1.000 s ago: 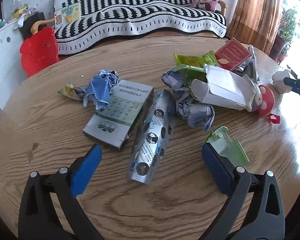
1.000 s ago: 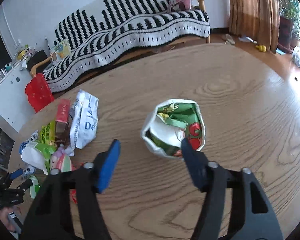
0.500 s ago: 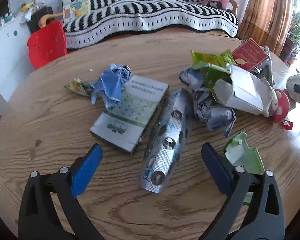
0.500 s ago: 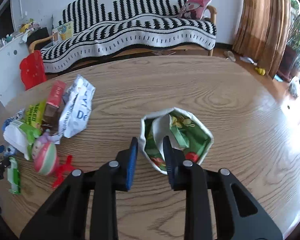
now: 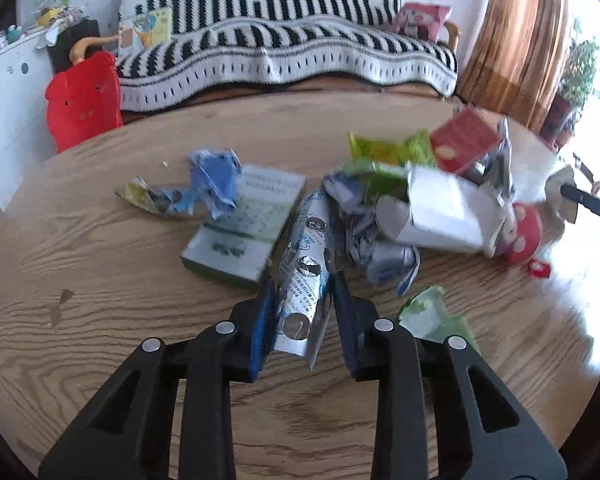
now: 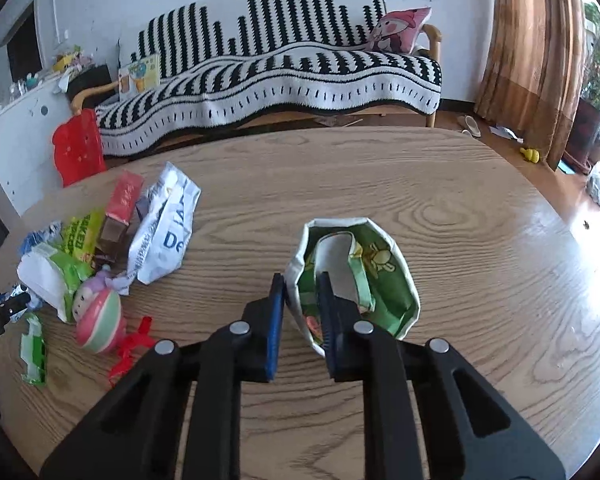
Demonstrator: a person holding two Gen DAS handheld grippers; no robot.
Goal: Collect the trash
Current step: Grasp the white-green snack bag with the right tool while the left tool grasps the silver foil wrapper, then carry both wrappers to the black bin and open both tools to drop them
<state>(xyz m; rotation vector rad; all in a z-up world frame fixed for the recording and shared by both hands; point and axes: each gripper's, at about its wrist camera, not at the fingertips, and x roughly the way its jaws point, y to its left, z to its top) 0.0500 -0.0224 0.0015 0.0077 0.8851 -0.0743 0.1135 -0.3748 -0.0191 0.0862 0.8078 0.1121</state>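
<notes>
Trash litters the table (image 5: 100,240); a white wrapper (image 6: 162,236) at centre left reads "De". Left gripper (image 5: 302,300) jaws have just closed, pinching the blister pack (image 5: 306,268); right gripper (image 6: 302,306) jaws pinch the green bag's (image 6: 384,276) rim.

So both grippers have just been closing. The left gripper (image 5: 302,312) goes from wide open around the foil blister pack (image 5: 306,276) to pinching its near end, and the strip now curls up between the blue pads. The right gripper (image 6: 300,320) was straddling the whole green-and-white bag (image 6: 352,276); now it clamps just the bag's rim at 9 o'clock, one finger inside, one outside.
</notes>
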